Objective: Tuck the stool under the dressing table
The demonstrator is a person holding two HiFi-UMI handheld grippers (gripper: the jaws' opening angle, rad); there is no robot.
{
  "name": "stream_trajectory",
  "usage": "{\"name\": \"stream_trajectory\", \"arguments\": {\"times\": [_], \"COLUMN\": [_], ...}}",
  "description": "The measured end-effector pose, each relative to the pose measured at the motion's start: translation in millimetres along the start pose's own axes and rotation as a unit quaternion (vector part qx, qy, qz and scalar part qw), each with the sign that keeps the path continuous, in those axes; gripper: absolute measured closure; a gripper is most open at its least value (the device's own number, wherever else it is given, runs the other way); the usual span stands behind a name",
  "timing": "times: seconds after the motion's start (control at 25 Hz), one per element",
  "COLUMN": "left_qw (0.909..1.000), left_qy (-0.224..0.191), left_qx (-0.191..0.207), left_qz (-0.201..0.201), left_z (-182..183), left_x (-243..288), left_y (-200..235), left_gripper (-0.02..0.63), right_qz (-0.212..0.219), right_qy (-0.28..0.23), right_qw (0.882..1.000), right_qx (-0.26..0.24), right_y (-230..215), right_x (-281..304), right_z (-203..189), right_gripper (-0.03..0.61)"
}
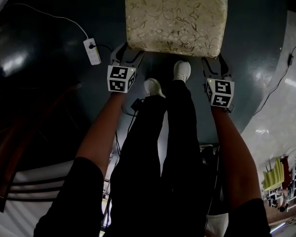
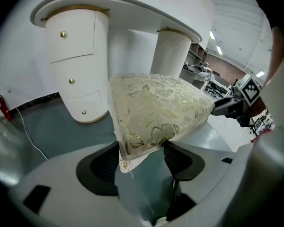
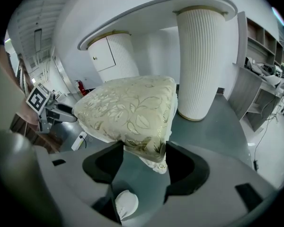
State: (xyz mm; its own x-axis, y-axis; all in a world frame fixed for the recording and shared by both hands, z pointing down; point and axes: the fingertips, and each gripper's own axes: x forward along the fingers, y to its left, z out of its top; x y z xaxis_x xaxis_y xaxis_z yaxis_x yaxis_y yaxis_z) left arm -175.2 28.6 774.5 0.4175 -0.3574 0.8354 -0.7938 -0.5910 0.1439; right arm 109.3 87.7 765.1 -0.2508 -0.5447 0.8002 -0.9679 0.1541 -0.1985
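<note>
The stool (image 1: 175,19) stands just ahead of both grippers, its cream, leaf-patterned cushion facing up. The left gripper (image 1: 128,54) has its jaws closed narrowly on the cushion's near left corner, with both pads pressed into the fabric. The right gripper (image 1: 216,63) pinches the near right corner the same way. Beyond the stool, in both gripper views, is the white dressing table (image 2: 118,8). Its drawer pedestal (image 2: 78,70) lies ahead and left of the left gripper. Its fluted pedestal (image 3: 199,60) lies ahead and right of the right gripper, and the knee space opens between them.

The main risk is the hold itself. Each gripper has only a soft, padded corner, so under a hard push the fabric could likely squash and slide out of the jaws. The cushion might also flex while the frame below lags. The stool's legs are not visible, so whether they would drag or catch on the dark floor (image 1: 54,43) cannot be told.

If one gripper pushes more than the other, the stool would probably turn and knock a pedestal instead of entering the gap. A power strip (image 1: 92,51) and its cable (image 1: 49,18) lie on the floor just outside the left gripper. A drift to that side could run a leg over them. The person's white shoes (image 1: 182,70) are close behind the grippers, and stepping forward could clip the stool.
</note>
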Motion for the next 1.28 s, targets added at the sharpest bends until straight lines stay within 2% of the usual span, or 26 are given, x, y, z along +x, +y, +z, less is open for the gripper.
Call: {"name": "stream_trajectory", "arguments": {"times": [0.2,0.44,0.6,0.72,0.84,1.04,1.28], "left_qw": [1.0000,1.0000,0.9999,0.9998,0.9993,0.9996,0.9995], "left_qy": [0.009,-0.003,-0.007,0.012,0.031,0.024,0.020], "left_qx": [0.000,0.000,-0.001,-0.017,-0.014,-0.004,-0.009], "left_qz": [0.002,-0.003,-0.014,-0.007,-0.012,-0.016,-0.022], "left_z": [-0.1,-0.8,-4.1,-6.2,-4.4,-2.7,-5.9], "left_x": [1.5,4.3,7.6,9.3,11.1,12.0,13.0], "left_y": [-2.4,-1.1,0.9,-1.0,-2.6,3.7,-2.4], "left_gripper": [0.316,0.316,0.316,0.316,0.316,0.316,0.316], "right_qz": [0.001,-0.005,-0.013,-0.018,-0.027,-0.032,-0.042], "right_qy": [-0.005,-0.014,0.007,-0.002,-0.015,-0.008,-0.010], "right_qw": [1.000,1.000,1.000,1.000,0.999,0.999,0.998], "right_qx": [-0.004,-0.010,-0.014,-0.025,-0.025,-0.027,-0.033], "right_y": [-1.4,-2.3,0.1,-0.9,-3.5,1.4,-2.6], "right_x": [-1.6,0.2,0.3,-0.6,-3.0,0.1,-1.0], "right_z": [-1.3,0.3,-2.3,1.8,2.4,1.4,1.7], "right_gripper": [0.314,0.314,0.314,0.314,0.314,0.314,0.316]}}
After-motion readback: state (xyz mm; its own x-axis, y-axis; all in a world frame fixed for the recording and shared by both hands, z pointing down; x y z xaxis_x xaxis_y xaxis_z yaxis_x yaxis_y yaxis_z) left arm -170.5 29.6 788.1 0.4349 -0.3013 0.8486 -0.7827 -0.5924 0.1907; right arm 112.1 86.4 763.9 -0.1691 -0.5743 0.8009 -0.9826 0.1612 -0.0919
